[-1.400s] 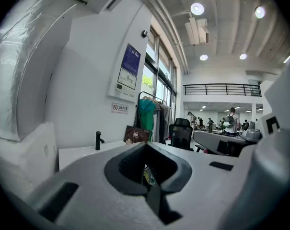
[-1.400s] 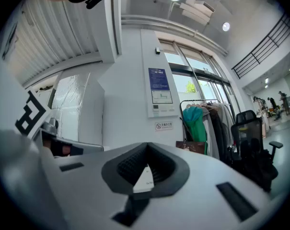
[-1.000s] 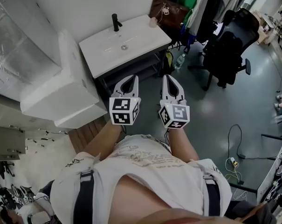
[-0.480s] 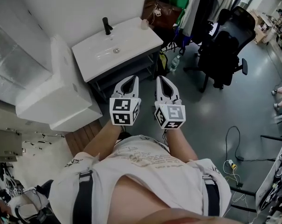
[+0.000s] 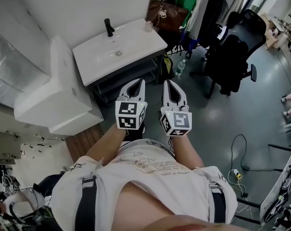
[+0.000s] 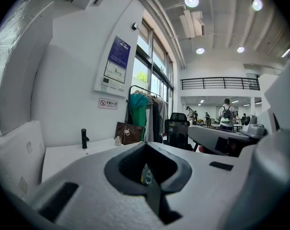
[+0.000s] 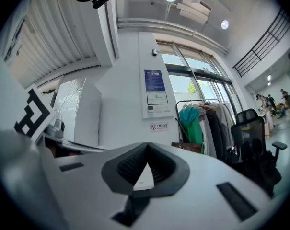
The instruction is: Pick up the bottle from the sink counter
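A small pale bottle point(image 5: 148, 26) stands at the far right corner of the white sink counter point(image 5: 135, 44), near a black tap point(image 5: 108, 27). In the left gripper view the bottle point(image 6: 118, 140) is small and far off, beside a brown bag. Both grippers hang side by side over the grey floor, short of the counter's front edge. My left gripper point(image 5: 139, 81) is shut and holds nothing. My right gripper point(image 5: 168, 82) is shut too, also with nothing in it. Their closed tips show in the left gripper point(image 6: 145, 143) view and the right gripper point(image 7: 147, 143) view.
A brown bag point(image 5: 167, 14) and hanging clothes stand right of the counter. A plastic water bottle point(image 5: 180, 67) sits on the floor by the counter's right end. A black office chair point(image 5: 229, 47) is further right, a white boxy unit point(image 5: 54, 90) is left, and a cable point(image 5: 239, 153) lies on the floor.
The sink counter has slid left in the head view as the person shifted. Both grippers stay shut and side by side, a little lower in the picture.
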Motion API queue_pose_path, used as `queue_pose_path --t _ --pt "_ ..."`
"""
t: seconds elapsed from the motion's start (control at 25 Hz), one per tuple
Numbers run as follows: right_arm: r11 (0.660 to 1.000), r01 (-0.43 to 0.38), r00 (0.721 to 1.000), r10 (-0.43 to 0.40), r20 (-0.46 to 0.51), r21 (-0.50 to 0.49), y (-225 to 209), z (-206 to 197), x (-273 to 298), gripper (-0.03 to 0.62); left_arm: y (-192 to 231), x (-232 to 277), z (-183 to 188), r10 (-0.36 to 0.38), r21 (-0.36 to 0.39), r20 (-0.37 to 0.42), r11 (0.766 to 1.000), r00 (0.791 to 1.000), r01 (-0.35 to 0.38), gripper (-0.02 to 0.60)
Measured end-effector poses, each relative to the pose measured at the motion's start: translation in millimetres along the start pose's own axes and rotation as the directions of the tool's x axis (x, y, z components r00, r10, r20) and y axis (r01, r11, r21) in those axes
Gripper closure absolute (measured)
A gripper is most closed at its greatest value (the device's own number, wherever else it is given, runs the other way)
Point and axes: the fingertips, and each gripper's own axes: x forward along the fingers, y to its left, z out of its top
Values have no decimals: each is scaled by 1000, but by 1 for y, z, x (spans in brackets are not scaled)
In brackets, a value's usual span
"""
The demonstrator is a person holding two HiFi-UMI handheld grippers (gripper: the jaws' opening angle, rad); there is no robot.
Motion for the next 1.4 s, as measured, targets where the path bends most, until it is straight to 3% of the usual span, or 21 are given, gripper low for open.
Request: queue_pose_path --t 0.6,1.4 --pt "999 41 999 -42 -15 -22 -53 -8 56 569 -1 87 16 -76 19 13 997 997 75 568" --pt "998 47 997 -49 -57 -33 -112 -26 220 569 73 251 41 -127 -46 -31 991 991 126 568"
